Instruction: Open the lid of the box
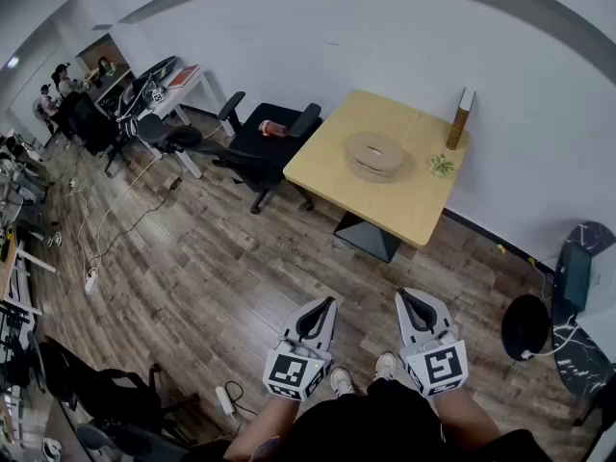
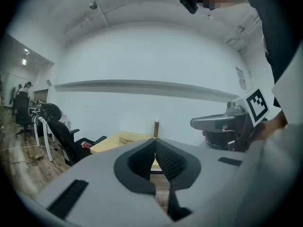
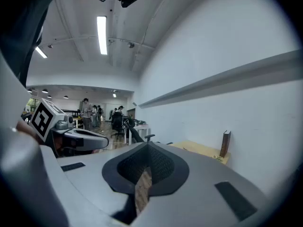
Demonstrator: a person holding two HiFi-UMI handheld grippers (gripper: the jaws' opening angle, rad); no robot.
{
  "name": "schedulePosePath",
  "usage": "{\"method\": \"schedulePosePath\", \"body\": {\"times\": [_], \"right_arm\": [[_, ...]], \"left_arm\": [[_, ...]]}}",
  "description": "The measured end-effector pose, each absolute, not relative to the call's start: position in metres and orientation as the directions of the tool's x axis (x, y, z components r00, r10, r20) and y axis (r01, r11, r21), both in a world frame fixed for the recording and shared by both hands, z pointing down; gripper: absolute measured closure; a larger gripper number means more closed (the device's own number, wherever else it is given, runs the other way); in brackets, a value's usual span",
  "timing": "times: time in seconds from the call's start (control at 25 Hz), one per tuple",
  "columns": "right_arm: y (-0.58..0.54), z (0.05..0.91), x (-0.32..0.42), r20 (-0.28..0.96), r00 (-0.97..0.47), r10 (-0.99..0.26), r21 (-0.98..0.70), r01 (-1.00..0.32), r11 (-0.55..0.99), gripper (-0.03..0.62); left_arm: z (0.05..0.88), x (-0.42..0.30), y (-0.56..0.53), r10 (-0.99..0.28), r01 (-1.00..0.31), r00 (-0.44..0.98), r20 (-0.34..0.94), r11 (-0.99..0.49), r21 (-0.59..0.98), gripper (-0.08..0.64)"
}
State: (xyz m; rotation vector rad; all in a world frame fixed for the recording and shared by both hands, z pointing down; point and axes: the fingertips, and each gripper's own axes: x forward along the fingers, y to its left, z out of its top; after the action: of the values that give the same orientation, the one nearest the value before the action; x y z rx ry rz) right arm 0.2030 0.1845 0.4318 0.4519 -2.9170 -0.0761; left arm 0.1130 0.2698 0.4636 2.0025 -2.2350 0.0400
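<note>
The person stands on the wooden floor (image 1: 221,258) with both forearms drawn in low before the body, and the two tools sit side by side, well short of the table (image 1: 404,205). The left gripper (image 1: 329,302) is held close to level, its nose dipped only slightly, and points forward and a little inward toward the table. Its own view shows its jaws pressed together with nothing between them. The right gripper (image 1: 402,295) lies parallel just beside it, apart from it, in the same near-level pose. Its jaws are likewise clenched on nothing, with only floor showing through the slit below them. Each tool's marker cube faces up toward the head camera. The box (image 1: 375,156) rests on the light wooden table, near its middle, well away from both tools. It is a low, rounded wooden box lying flat with the lid (image 1: 376,147) on and facing straight up. In the head view it looks somewhat wider than it is deep, but I cannot tell whether it is truly oval. A brown book (image 1: 461,119) stands upright near the wall (image 1: 385,37) behind the box, and a small green thing (image 1: 442,166) lies beside the box. A black office chair (image 1: 274,141) stands at the table's left edge.
</note>
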Motion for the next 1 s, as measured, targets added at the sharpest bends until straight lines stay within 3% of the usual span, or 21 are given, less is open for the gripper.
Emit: {"method": "schedulePosePath", "body": {"times": [0.28, 0.6, 0.84, 1.0], "right_arm": [[0.236, 0.423, 0.206, 0.186, -0.932, -0.312, 0.180, -0.279, 0.943, 0.574], [0.231, 0.431, 0.220, 0.198, -0.930, -0.310, 0.101, -0.295, 0.950, 0.571], [0.206, 0.431, 0.229, 0.221, -0.929, -0.297, 0.123, -0.276, 0.953, 0.440], [0.184, 0.426, 0.234, 0.208, -0.933, -0.294, 0.121, -0.274, 0.954, 0.308]], "left_arm": [[0.458, 0.121, 0.309, -0.988, -0.988, -0.097, 0.120, 0.110, 0.109, 0.541], [0.451, 0.132, 0.307, -0.991, -0.989, -0.081, 0.107, 0.094, 0.118, 0.541], [0.445, 0.141, 0.290, -0.990, -0.988, -0.103, 0.100, 0.113, 0.101, 0.541], [0.444, 0.145, 0.277, -0.986, -0.986, -0.132, 0.102, 0.141, 0.094, 0.541]]}}
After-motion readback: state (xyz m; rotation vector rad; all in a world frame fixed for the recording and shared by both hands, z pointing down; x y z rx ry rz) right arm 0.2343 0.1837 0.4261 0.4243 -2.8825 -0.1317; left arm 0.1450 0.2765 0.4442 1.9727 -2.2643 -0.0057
